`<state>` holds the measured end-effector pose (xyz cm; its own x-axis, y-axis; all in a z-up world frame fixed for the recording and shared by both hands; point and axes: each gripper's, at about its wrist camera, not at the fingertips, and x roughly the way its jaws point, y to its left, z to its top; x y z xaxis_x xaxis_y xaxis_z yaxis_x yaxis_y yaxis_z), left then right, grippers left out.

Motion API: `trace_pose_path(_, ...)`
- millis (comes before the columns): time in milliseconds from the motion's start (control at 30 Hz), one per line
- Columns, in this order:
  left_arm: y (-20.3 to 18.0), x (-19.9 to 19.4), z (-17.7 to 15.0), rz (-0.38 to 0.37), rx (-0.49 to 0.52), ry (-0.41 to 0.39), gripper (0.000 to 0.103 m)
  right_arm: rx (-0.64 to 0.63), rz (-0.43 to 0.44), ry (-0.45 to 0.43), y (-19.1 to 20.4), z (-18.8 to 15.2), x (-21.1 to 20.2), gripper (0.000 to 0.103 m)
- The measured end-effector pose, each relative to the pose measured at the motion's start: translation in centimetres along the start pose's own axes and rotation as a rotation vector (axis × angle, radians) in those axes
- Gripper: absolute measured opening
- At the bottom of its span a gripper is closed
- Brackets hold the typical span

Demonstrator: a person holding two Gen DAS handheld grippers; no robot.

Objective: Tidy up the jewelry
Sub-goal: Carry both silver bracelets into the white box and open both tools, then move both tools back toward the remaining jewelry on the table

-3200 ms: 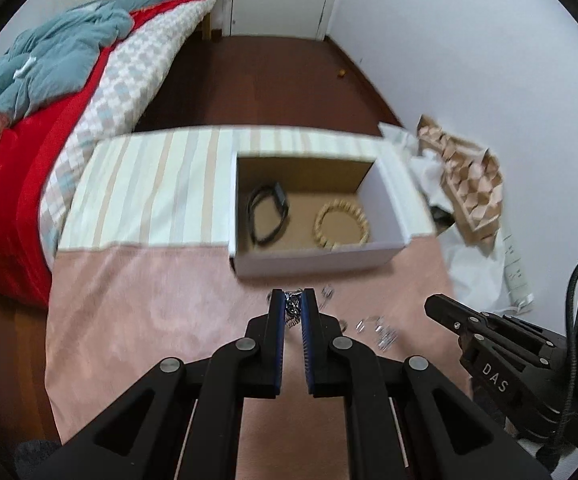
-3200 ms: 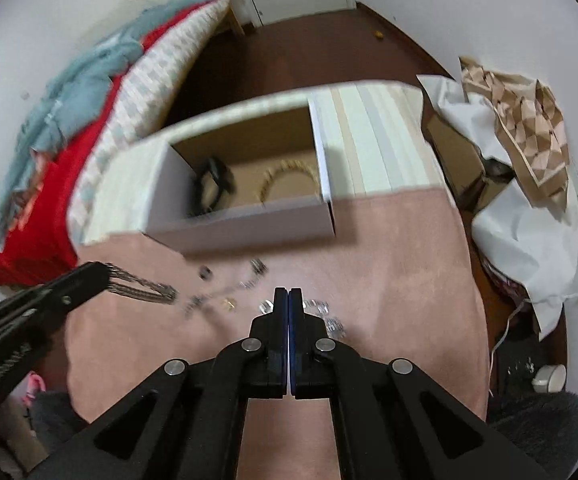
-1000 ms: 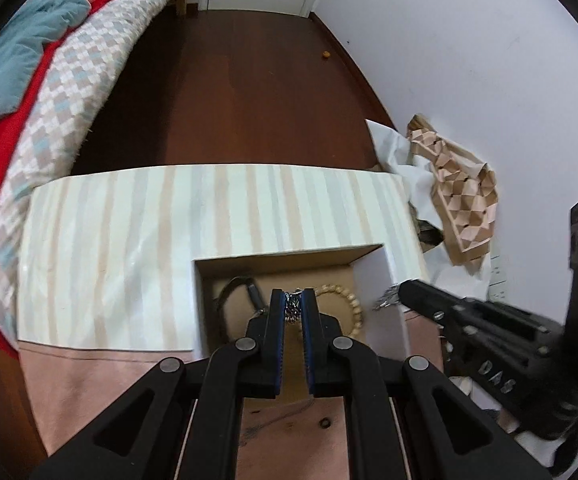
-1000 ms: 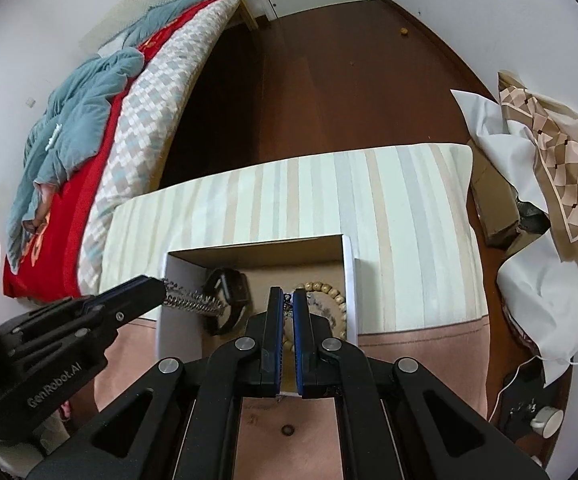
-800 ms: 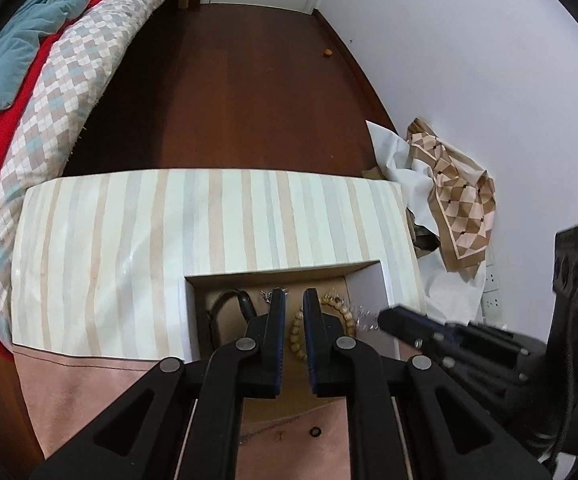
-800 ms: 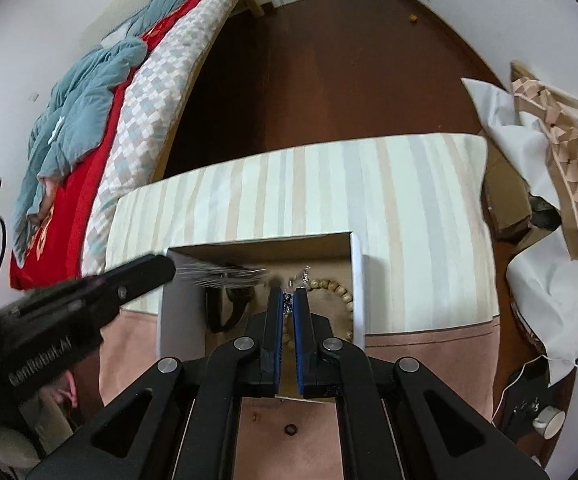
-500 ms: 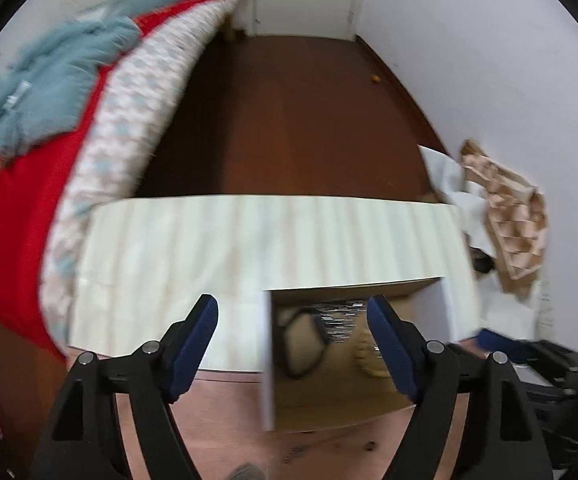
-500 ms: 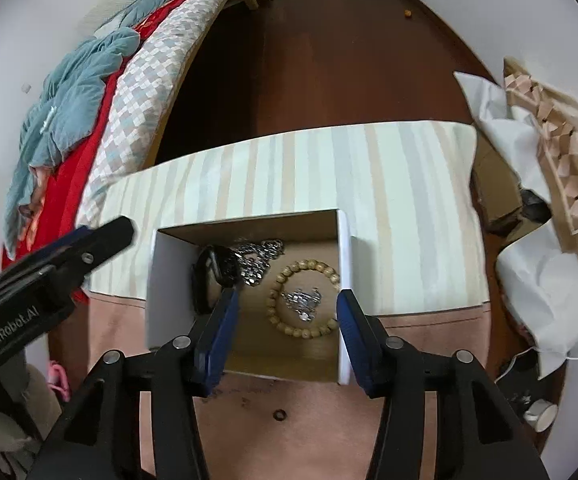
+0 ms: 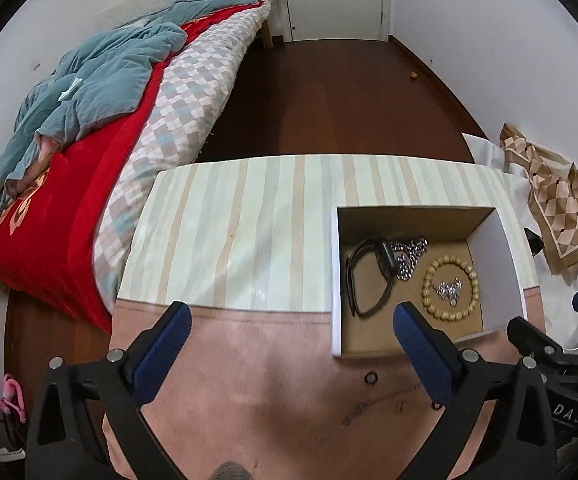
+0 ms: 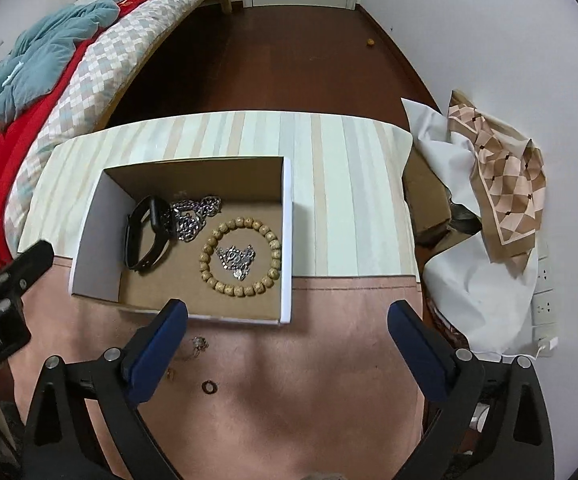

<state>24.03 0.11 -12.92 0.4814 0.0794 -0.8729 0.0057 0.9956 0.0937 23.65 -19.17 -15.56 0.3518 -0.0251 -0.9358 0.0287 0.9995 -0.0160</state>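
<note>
Now that both chains lie released inside the box [image 10: 287, 240], the left gripper [image 9: 289, 320] and right gripper [image 10: 287, 320] hang wide apart, empty. Small rings [image 10: 209, 387] remain on the table [image 10: 309, 400], likely next.

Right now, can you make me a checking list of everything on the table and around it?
Surface: pink cloth in front, striped cloth behind.
Job's things: box holds black watch, thick silver chain, bead bracelet around a small silver chain.
Clutter: small ring and tiny trinket on the pink cloth.
Grippers: left gripper and right gripper, jaws wide open, empty.
Cables: nothing seen.
Surroundings: bed, patterned cloth, wall socket.
</note>
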Motion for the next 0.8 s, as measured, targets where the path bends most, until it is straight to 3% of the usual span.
trace_pose_path(167, 0.3, -1.9, -1.0, 0.006, -0.025, -0.02, 0.103, 0.003, 0.004, -0.03, 0.2, -0.8, -1.6, 0.101)
trace_pose_path(367, 0.9, -5.6, -1.9, 0.04, -0.037, -0.104, 0.103, -0.008, -0.009, -0.098, 0.5, -1.8, -5.1, 0.101)
trace_pose_path(800, 2.1, -12.6, -4.5, 0.028, -0.059, -0.201, 0.103, -0.009, -0.042, -0.26, 1.2, -5.1, -13.4, 0.101)
